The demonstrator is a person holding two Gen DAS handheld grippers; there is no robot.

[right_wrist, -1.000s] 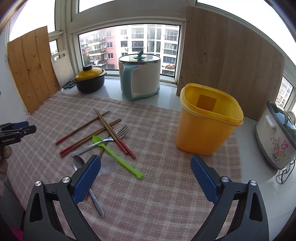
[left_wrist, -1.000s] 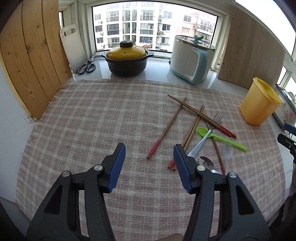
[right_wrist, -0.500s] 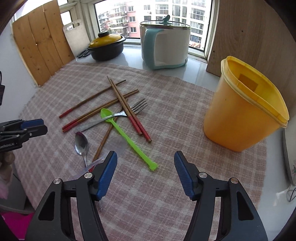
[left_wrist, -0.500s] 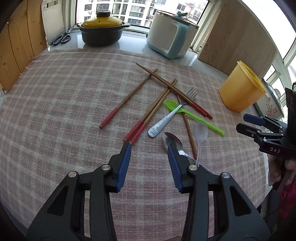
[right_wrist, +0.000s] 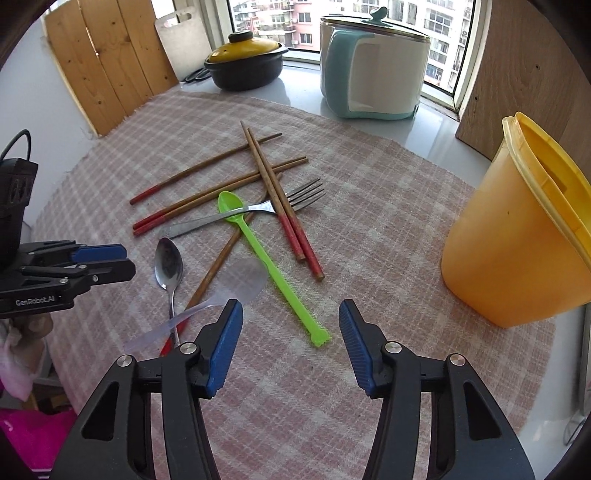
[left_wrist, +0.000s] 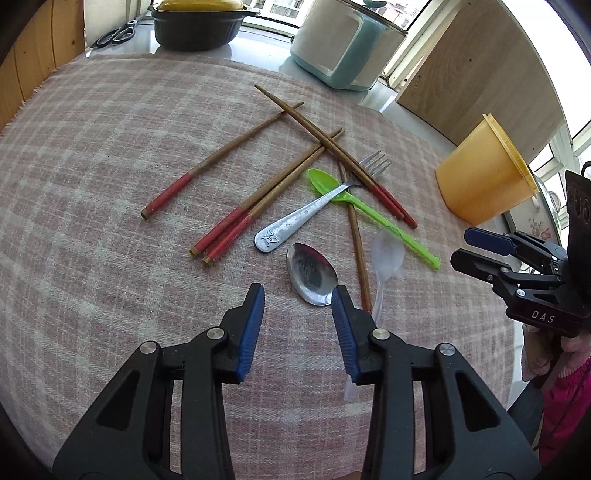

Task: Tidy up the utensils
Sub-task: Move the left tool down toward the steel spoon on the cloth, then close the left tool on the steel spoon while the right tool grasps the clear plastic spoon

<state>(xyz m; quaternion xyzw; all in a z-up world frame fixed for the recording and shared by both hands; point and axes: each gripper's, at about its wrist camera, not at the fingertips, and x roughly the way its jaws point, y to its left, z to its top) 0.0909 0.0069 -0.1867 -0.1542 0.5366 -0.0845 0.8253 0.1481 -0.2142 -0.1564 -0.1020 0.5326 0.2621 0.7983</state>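
Note:
Several red-tipped wooden chopsticks (left_wrist: 255, 199) (right_wrist: 221, 184), a metal fork (left_wrist: 295, 225), a green plastic spoon (right_wrist: 266, 254), a metal spoon (left_wrist: 312, 273) and a clear plastic spoon (left_wrist: 387, 251) lie tangled on the checked cloth (left_wrist: 92, 184). My left gripper (left_wrist: 297, 291) hovers just short of the metal spoon's bowl, its jaws closing with only cloth between them. My right gripper (right_wrist: 290, 306) hangs over the green spoon's handle end, jaws closing, pads not touching it. A yellow container (right_wrist: 517, 240) stands to the right.
A black pot with a yellow lid (right_wrist: 245, 64), a white and teal cooker (right_wrist: 373, 74) and scissors (left_wrist: 114, 33) sit on the sill behind the cloth. Wooden boards lean at both sides. A flowered appliance stands beyond the yellow container.
Both grippers have sunk toward the cloth and tipped downward over the utensil pile. Both pairs of jaws have narrowed, the right one by a lot.

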